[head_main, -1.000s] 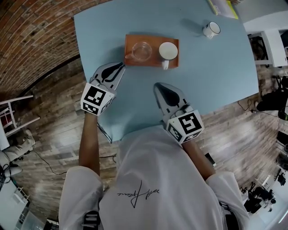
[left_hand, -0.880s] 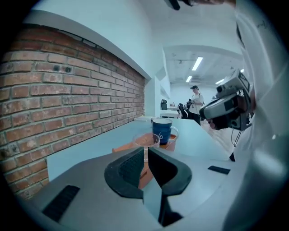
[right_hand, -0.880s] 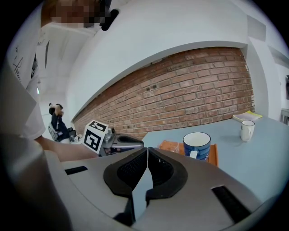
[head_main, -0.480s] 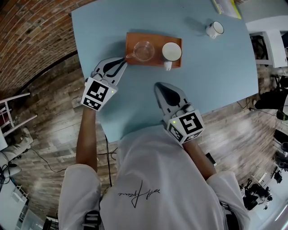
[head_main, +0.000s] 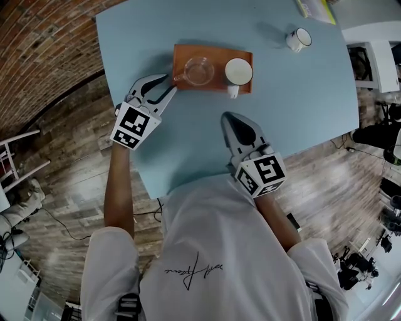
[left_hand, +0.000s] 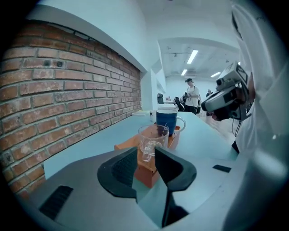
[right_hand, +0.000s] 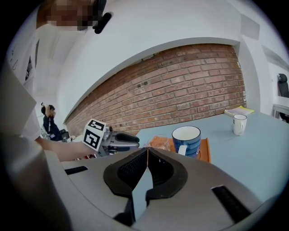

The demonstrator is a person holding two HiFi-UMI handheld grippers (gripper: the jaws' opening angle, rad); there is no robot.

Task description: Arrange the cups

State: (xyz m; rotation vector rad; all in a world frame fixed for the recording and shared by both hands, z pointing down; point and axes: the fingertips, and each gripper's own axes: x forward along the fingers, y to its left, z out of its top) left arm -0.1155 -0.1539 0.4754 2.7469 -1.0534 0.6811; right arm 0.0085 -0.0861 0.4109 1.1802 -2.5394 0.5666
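A clear glass cup stands on the left half of an orange tray, and a blue mug with a white inside stands on the right half. The two are close together but apart. The glass cup's handle points toward the tray's left end, and the blue mug's handle points toward the person. A small white mug sits well apart from them on the light blue table, toward its far right corner, near a yellow book.

The left tongs sit at the tray's left end with the jaws opening and the pads pressing on nothing. In the left gripper view the glass cup and its handle show through the gap of the left tongs, just beyond the tips, with the tray edge below them and the blue mug behind.

The right tongs hover over bare table nearer the person, with the jaws pressed together and nothing between them. The right gripper view shows the same for the right tongs. A brick wall runs behind the table.
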